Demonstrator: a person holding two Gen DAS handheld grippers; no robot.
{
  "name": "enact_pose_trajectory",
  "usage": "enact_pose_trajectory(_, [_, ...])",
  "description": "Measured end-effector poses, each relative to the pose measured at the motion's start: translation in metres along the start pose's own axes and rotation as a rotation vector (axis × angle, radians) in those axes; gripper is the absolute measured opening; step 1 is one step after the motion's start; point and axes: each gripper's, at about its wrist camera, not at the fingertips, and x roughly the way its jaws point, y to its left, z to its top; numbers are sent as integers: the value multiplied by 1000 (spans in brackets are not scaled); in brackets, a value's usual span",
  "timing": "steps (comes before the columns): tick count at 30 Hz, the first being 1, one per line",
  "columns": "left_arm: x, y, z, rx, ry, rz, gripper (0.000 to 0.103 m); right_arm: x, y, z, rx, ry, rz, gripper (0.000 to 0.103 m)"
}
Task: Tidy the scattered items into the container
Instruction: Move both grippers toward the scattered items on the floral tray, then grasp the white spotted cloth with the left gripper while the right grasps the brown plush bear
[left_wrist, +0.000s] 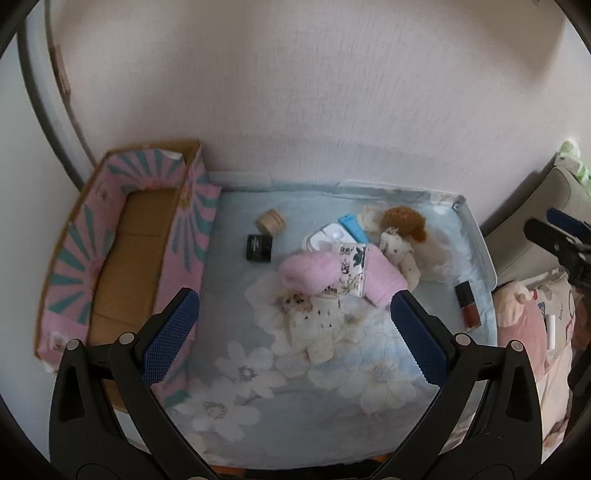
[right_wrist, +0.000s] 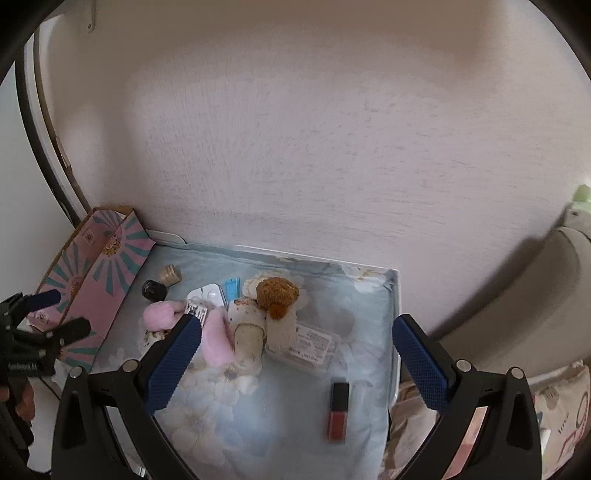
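A: Support surface?
B: Small table with a pale blue floral cloth (left_wrist: 280, 398), set against the wall.
A: What's directly on it?
B: Pink sunburst cardboard box (left_wrist: 122, 254) at left edge. Black jar (left_wrist: 258, 248) beside a wooden spool (left_wrist: 271, 221). Central heap: pink fluffy socks (left_wrist: 306, 273), plush toys, white case. Red lip-gloss tube (right_wrist: 338, 410) alone near right edge.

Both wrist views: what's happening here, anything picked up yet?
Nothing is picked up yet. The left gripper and right gripper both hang open and empty above the floral cloth. The pink cardboard box at the left looks empty. The items lie scattered on the cloth: pink fluffy socks, a brown plush toy, a black jar and a red lip gloss tube.
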Motion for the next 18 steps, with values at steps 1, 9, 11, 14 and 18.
enact_pose_trajectory(1, [3,-1,-1,0,1,9,103,5,1,-1,2,1,2,103])
enact_pose_trajectory(9, [13,-11,1,1,2,28,103,20,7,-1,19,33,16,103])
enact_pose_trajectory(11, [17,-13,0,4,5,29,103,27,5,4,14,41,24,103])
enact_pose_trajectory(14, [29,-13,-7,-3,18,25,103,47,5,11,-9,53,44,103])
enact_pose_trajectory(18, [57,-11,-21,-23,59,11,102,89,7,17,-37,97,66,101])
